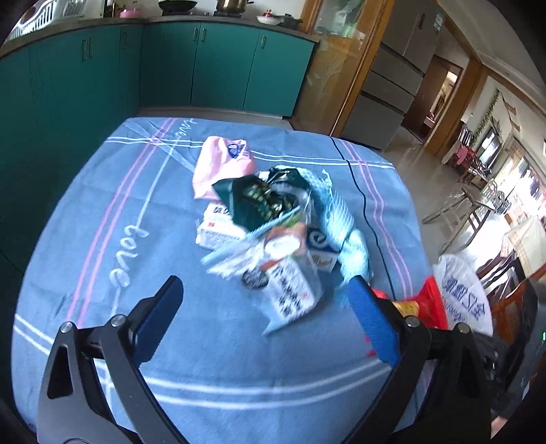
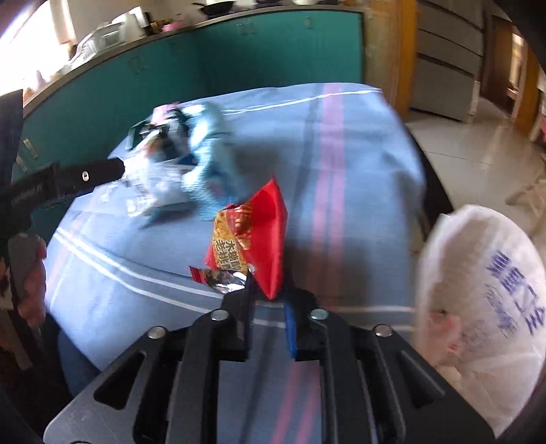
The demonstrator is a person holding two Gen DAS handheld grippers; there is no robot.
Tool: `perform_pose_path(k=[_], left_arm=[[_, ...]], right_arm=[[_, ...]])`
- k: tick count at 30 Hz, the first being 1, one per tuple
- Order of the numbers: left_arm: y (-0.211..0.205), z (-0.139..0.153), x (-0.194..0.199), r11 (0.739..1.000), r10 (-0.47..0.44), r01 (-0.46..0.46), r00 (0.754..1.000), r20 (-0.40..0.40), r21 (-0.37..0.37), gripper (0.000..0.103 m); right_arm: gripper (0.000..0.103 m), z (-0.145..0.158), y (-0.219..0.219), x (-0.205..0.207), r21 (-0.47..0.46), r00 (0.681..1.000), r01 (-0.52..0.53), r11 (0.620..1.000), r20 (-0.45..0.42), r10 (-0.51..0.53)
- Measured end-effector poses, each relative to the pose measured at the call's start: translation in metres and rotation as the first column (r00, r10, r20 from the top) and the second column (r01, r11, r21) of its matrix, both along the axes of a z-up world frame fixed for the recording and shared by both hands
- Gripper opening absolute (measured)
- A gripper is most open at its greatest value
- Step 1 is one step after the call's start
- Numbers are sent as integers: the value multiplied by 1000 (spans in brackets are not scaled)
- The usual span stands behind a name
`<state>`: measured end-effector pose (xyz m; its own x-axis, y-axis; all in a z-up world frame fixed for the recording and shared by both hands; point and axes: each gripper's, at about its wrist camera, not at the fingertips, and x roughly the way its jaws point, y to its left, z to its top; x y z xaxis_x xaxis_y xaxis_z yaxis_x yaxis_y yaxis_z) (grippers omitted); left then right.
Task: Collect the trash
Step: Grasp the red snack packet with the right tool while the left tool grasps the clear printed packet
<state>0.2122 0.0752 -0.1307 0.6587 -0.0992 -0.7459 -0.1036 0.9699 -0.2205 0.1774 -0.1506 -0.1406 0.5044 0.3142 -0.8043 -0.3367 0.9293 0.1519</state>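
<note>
On right wrist view: right hand-held gripper (image 2: 269,290) pinching red wrapper (image 2: 262,235); left hand-held gripper (image 1: 266,300) spread.

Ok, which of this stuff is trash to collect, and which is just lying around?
Job:
red wrapper, held by right gripper
trash pile
white bag
left gripper, open

Not the job:
black cable
pots
tablecloth

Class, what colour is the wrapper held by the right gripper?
Red, with gold print and a silver end: the wrapper in the right gripper, clearest in the right wrist view.
</note>
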Motion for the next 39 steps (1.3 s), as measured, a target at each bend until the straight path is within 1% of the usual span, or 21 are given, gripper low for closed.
perform_pose_path(k=[1, 3, 7, 9, 10, 12, 16, 18, 21, 23, 25, 28, 29, 31, 32, 33, 34, 35, 36, 37, 39], left_arm=[[-2, -2, 7, 1000, 10, -10, 1000, -15, 0, 97], [-6, -10, 20, 1000, 29, -29, 998, -54, 6, 97], [-11, -24, 34, 999, 43, -43, 995, -95, 6, 96], [-10, -30, 34, 999, 40, -40, 993, -107, 0, 80], [-8, -33, 33, 999, 30, -31, 993, -116, -9, 75], [-3, -34, 27, 999, 20, -23, 994, -104, -36, 75], [7, -33, 10, 999, 8, -12, 995, -97, -37, 73], [10, -29, -3, 999, -3, 0, 996, -91, -32, 73], [12, -22, -22, 1000, -21, 20, 997, -80, -10, 73], [14, -19, -32, 1000, -20, 21, 997, -69, 12, 73], [16, -17, -39, 999, -10, 12, 998, -66, 33, 74], [21, -13, -44, 999, 2, 0, 998, -59, 35, 74], [23, -13, -45, 999, 6, -4, 998, -57, 32, 74], [24, -13, -47, 999, 9, -7, 998, -60, 31, 74], [24, -14, -48, 999, 10, -8, 998, -61, 31, 74], [27, -16, -51, 999, 11, -9, 998, -62, 32, 74], [27, -16, -49, 999, 12, -10, 998, -63, 32, 74], [28, -16, -50, 999, 13, -11, 998, -65, 33, 75], [28, -17, -50, 999, 14, -12, 998, -67, 34, 75], [27, -17, -50, 999, 15, -13, 997, -69, 34, 76], [25, -18, -46, 999, 11, -8, 997, -80, 35, 76]], right_arm=[[50, 1, -8, -1, -2, 1000, 22, 1000, 1, -22], [65, 2, -18, -6, -2, 999, 50, 999, 19, -50], [66, 5, -33, -10, -10, 997, 69, 998, 26, -68], [67, 7, -34, -10, -9, 997, 72, 997, 31, -72], [69, 9, -34, -9, -5, 997, 69, 998, 37, -69], [71, 11, -29, -10, -1, 997, 59, 998, 49, -59], [71, 10, -19, 6, 21, 998, 39, 999, 54, -40], [71, 8, -17, 13, 53, 998, 35, 998, 47, -38], [71, 1, -11, 23, 70, 999, 33, 997, 17, -35], [71, -4, -8, 25, 103, 999, 25, 994, -23, -23], [71, -7, -4, 21, 132, 998, 7, 991, -60, 1], [71, -6, 8, 3, 128, 995, -55, 990, -77, 65], [71, -4, 12, -5, 144, 990, -102, 984, -84, 115], [71, 2, 22, -21, 193, 967, -217, 957, -92, 238], [71, 5, 26, -28, 180, 957, -258, 949, -86, 276], [71, 8, 28, -32, 146, 956, -270, 952, -73, 283], [71, 11, 30, -35, 88, 961, -266, 960, -51, 271], [71, 15, 29, -35, 14, 972, -232, 973, -21, 232], [72, 18, 26, -34, -23, 980, -200, 980, -2, 200], [74, 21, 22, -29, -42, 988, -156, 987, 15, 157], [74, 24, 15, -21, -37, 995, -99, 994, 20, 100]])
